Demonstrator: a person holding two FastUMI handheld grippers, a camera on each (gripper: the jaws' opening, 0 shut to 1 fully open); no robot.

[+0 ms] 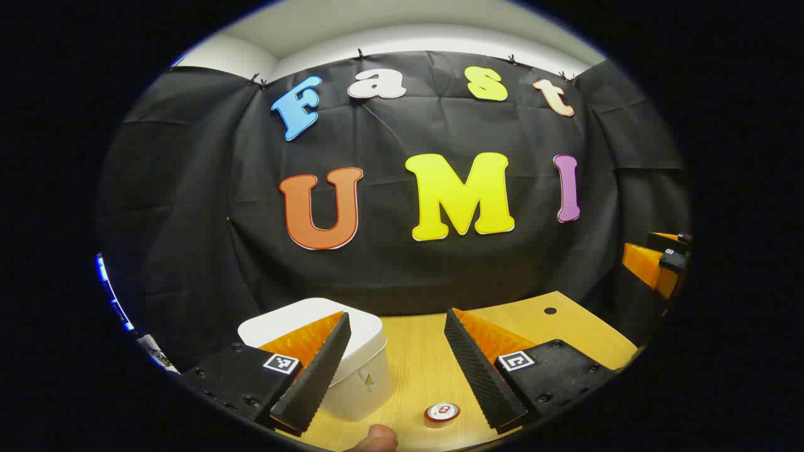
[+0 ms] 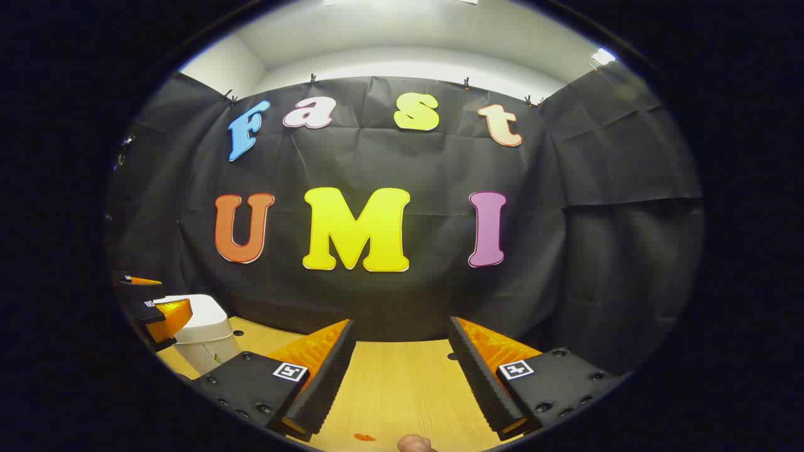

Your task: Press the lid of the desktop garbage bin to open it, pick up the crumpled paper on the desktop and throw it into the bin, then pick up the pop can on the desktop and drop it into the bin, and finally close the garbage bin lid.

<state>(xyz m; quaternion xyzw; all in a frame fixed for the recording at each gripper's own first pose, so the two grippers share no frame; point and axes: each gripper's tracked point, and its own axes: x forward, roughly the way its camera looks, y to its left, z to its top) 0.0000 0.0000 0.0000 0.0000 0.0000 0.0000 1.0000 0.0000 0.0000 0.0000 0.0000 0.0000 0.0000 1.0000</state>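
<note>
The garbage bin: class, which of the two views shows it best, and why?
The left gripper view: the garbage bin sits close, lid shut, partly behind that gripper's own finger, front wall visible. In the right gripper view the bin is small at the left edge, with the left gripper in front.

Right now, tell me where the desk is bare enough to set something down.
Free: the wood ahead of the right gripper, up to the black cloth, and the back right corner by the small hole. Crowded: the left side, where the white bin stands with the pop can beside it, under the left gripper.
</note>
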